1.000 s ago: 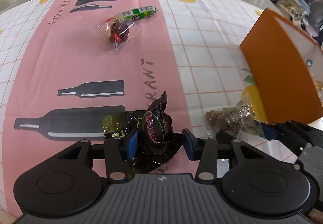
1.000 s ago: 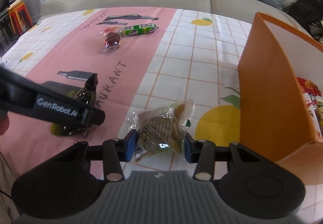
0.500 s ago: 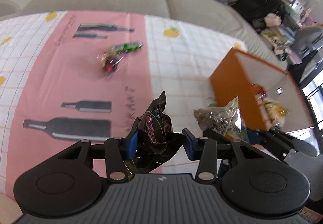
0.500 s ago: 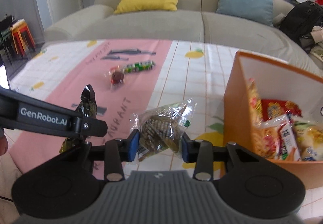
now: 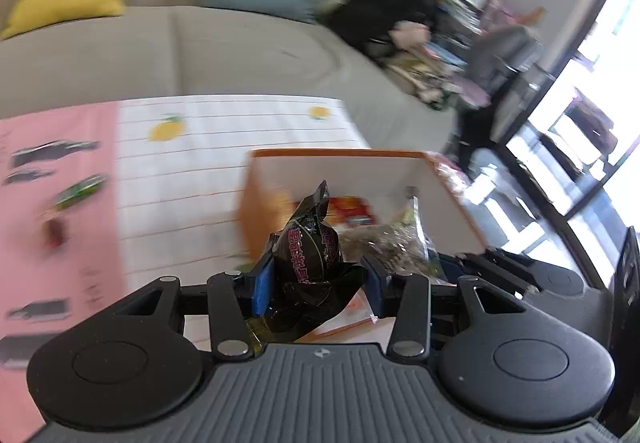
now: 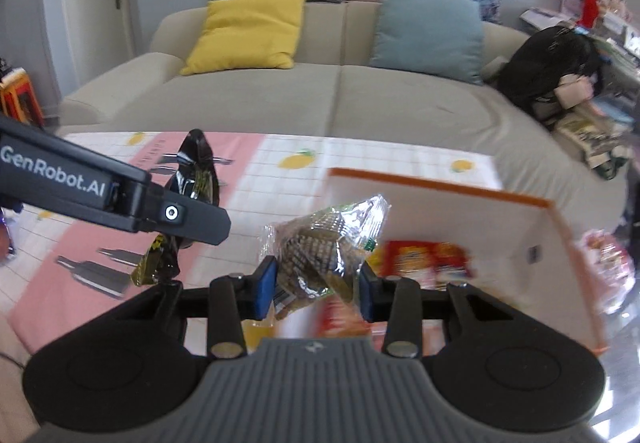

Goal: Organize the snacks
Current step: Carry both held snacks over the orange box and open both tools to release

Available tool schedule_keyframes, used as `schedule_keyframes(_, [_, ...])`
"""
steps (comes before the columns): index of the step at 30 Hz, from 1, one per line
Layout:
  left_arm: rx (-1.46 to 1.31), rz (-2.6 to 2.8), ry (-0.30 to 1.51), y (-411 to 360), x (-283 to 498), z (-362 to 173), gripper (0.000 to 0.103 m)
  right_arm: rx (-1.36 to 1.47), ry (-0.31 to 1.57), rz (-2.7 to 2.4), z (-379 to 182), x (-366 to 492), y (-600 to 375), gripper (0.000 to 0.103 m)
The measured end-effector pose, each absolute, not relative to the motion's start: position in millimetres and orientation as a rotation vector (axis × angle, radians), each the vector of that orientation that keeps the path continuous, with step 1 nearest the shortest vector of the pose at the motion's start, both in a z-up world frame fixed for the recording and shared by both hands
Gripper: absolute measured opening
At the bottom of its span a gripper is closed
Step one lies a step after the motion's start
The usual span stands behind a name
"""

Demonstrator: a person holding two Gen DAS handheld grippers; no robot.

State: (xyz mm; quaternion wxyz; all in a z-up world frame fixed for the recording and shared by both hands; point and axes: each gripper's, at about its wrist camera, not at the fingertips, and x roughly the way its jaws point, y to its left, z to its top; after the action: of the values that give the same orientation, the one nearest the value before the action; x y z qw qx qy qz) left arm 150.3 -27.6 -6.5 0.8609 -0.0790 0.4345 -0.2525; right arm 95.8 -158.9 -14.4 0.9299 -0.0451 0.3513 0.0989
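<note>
My left gripper (image 5: pixel 318 279) is shut on a black snack packet (image 5: pixel 308 247) with pink print, held up in front of the orange box (image 5: pixel 340 152). My right gripper (image 6: pixel 316 289) is shut on a clear packet of brown snacks (image 6: pixel 324 247), also lifted, at the near-left side of the orange box (image 6: pixel 440 184). The box has white inner walls and holds red and yellow snack packets (image 6: pixel 424 255). In the right wrist view the left gripper's finger (image 6: pixel 120 195) crosses at the left with the black packet (image 6: pixel 196 171) behind it.
A green candy roll (image 5: pixel 80 187) and a red wrapped sweet (image 5: pixel 56 233) lie blurred on the pink part of the tablecloth (image 5: pixel 224 163). A grey sofa (image 6: pixel 340 95) with yellow and blue cushions stands behind the table. A black bag (image 6: pixel 560 63) sits at the right.
Both grippers have risen off the table with their packets and swung right toward the orange box. The box's inside has come into view.
</note>
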Motion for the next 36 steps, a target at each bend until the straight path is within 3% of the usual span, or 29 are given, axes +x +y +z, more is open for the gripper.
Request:
schedule_keyframes(14, [-0.068,-0.687,1.008,-138.6,212.8,-45.7,0.052,-0.255,0.822,0.044,-21.4,149.7,-265.9,0.039])
schedule_keyframes(36, [-0.021,-0.639,1.14,-188.0,280.0,-108.6,0.052,-0.452,0.971,0.009,-94.0,234.4,-301.5,0.039])
